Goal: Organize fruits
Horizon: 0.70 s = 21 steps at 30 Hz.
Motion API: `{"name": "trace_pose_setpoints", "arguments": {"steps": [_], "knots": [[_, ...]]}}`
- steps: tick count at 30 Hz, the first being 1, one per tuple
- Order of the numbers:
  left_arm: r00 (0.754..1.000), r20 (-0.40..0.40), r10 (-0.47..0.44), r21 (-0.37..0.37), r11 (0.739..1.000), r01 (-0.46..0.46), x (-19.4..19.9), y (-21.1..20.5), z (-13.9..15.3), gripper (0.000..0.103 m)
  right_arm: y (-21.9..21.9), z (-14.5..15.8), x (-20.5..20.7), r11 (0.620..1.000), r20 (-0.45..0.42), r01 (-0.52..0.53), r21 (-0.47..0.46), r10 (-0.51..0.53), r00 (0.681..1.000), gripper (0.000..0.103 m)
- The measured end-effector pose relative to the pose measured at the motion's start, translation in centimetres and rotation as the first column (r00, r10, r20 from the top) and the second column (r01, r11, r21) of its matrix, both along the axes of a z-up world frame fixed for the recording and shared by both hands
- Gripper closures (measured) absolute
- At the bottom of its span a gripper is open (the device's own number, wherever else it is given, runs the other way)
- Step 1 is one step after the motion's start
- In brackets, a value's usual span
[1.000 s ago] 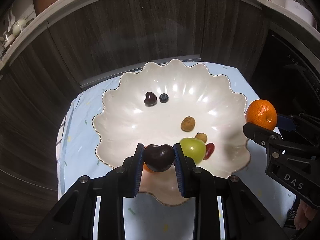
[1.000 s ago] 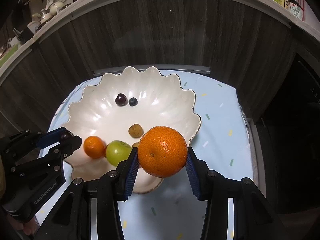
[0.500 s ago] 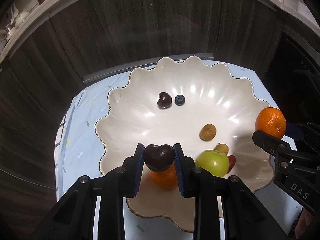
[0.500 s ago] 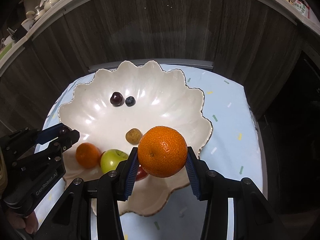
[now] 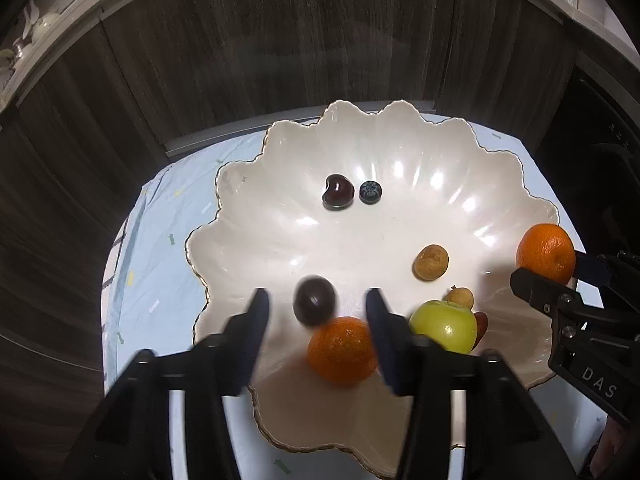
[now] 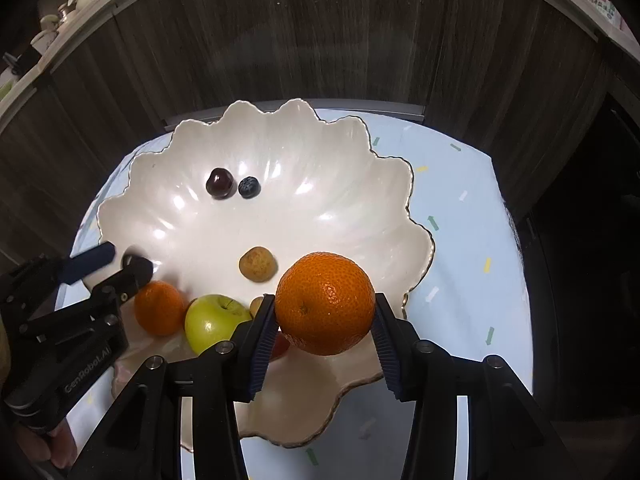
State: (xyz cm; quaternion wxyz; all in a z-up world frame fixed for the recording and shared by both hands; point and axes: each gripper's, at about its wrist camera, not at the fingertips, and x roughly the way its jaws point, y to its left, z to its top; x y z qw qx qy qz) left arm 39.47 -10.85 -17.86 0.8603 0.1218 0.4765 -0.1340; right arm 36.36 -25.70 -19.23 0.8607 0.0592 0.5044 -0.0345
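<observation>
A white scalloped bowl [image 5: 224,176] stands on a pale blue cloth. Above its near side my left gripper [image 5: 316,304] has its jaws opening; a dark cherry [image 5: 314,305] shows blurred between the pads, touching neither. Just below it a small orange [image 5: 342,350] lies beside a green apple [image 5: 444,330]. In the right wrist view my right gripper [image 6: 325,312] is shut on a large orange [image 6: 325,303], held over the bowl's [image 6: 400,208] near right rim. The left gripper [image 6: 122,260] reaches in at the left there.
Deeper in the bowl lie another cherry [image 5: 338,191], a blueberry [image 5: 370,191] and a brown longan [image 5: 431,262]; a smaller one [image 5: 460,297] and a red fruit [image 5: 481,324] sit by the apple. Dark wooden cabinet fronts [image 6: 320,40] close off the far side. Bare cloth [image 6: 472,240] shows to the right.
My left gripper's jaws have spread and the cherry has come free between them. Both grippers have moved lower and further in over the bowl; the right one still grips its orange.
</observation>
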Motion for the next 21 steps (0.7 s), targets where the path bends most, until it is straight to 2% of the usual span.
{"name": "trace_pose_setpoints", "arguments": {"steps": [2, 6, 7, 17, 21], "knots": [[1.0, 0.003, 0.003, 0.001, 1.0, -0.003, 0.0, 0.1, 0.1, 0.05, 0.1, 0.0, -0.1, 1.0, 0.0, -0.001, -0.003, 0.001, 1.0, 0.054], [1.0, 0.001, 0.006, 0.007, 1.0, -0.006, -0.2, 0.2, 0.1, 0.047, 0.1, 0.7, -0.4, 0.999, 0.03, 0.016, -0.042, -0.015, 0.999, 0.028], [1.0, 0.002, 0.007, 0.007, 1.0, -0.007, -0.2, 0.2, 0.2, 0.044, 0.1, 1.0, -0.5, 0.998, 0.04, 0.021, -0.056, -0.019, 0.999, 0.027], [0.999, 0.039, 0.025, 0.008, 1.0, -0.025, -1.3, 0.7, 2.1, 0.03, 0.1, 2.7, -1.4, 0.996, 0.076, 0.042, -0.074, -0.036, 0.996, 0.026], [0.998, 0.061, 0.028, 0.008, 1.0, -0.029, -2.1, 1.1, 3.3, 0.029, 0.1, 3.5, -2.1, 0.996, 0.089, 0.043, -0.075, -0.036, 0.995, 0.026]]}}
